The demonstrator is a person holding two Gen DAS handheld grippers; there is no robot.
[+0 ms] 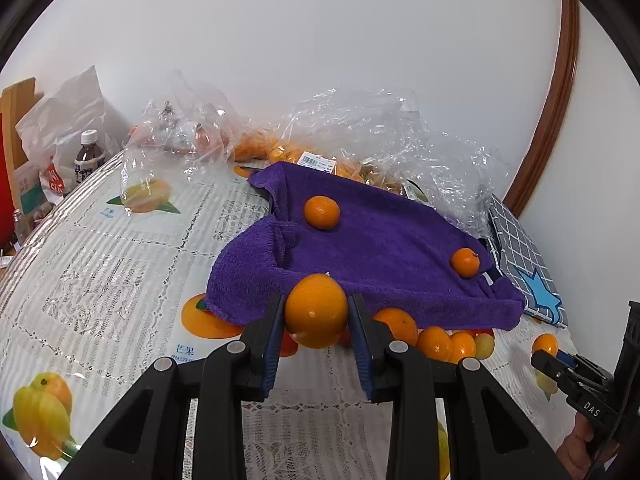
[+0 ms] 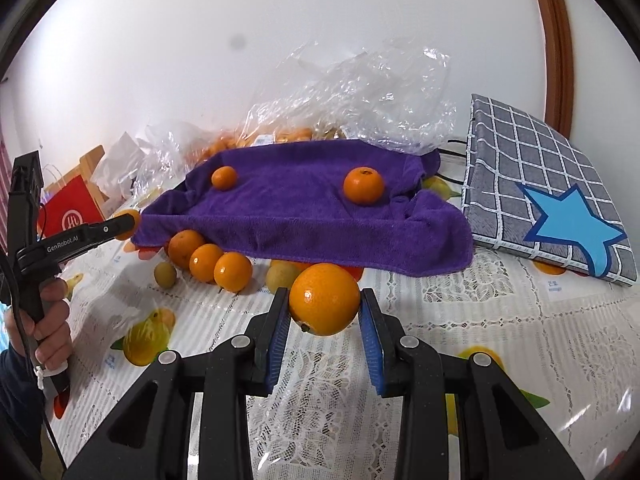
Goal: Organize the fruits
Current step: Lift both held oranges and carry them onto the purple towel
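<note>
Each gripper clamps an orange between its blue pads, the left gripper [image 1: 316, 312] holding one orange [image 1: 316, 310] and the right gripper [image 2: 325, 300] another orange [image 2: 324, 298], both just before the purple towel [image 2: 304, 200] (two small oranges rest on it).

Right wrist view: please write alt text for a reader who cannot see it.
The right gripper holds an orange above a lace tablecloth. Behind lies a purple towel carrying two oranges, with more fruit along its front edge. The left gripper enters from the left.
</note>
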